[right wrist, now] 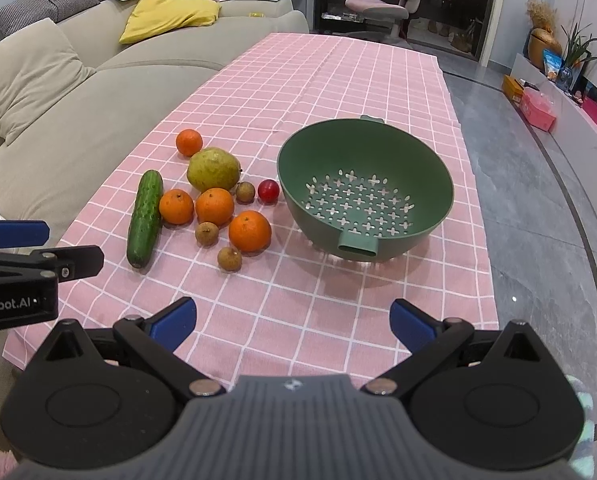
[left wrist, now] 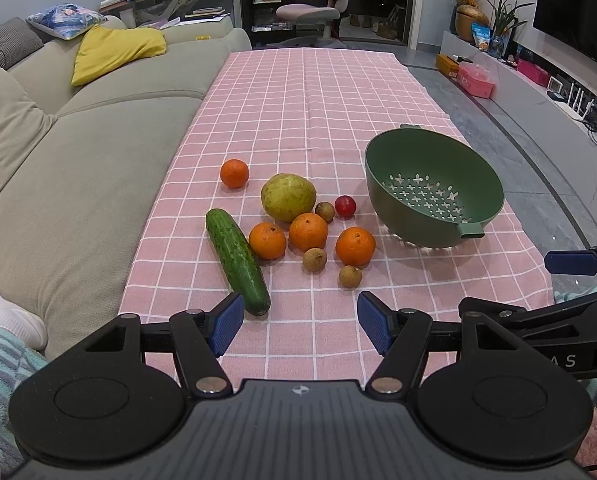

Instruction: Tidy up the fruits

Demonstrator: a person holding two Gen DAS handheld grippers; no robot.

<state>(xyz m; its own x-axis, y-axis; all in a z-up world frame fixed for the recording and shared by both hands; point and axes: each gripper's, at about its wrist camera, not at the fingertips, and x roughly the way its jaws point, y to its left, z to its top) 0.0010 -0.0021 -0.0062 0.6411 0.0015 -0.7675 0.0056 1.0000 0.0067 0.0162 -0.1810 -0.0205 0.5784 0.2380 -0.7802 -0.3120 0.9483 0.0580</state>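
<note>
Left tool (left wrist: 300, 326) sits nearest, low over the pink checked cloth (left wrist: 318, 92) on the counter, blue pads spread wide, gripping nothing. Right tool (right wrist: 292, 324) hovers alongside to the right, likewise wide open and empty. Just beyond the left tool's left pad: cucumber (left wrist: 237, 256), lying diagonally, near end almost at the pad. Right of it, a loose cluster: three oranges (left wrist: 267, 240) in a rough row, a fourth orange (left wrist: 234, 173) farther off at the far left, a large yellow-green pear-like fruit (left wrist: 288, 197) behind the row. Three small brown longan-like fruits (left wrist: 314, 259) scattered among them; one small red fruit (left wrist: 345, 205) at the cluster's far right. Green colander (right wrist: 364, 190) stands right of the fruit, apart from it, nothing inside, spout toward the near edge. Beige sofa (left wrist: 78, 152) runs along the left.
</note>
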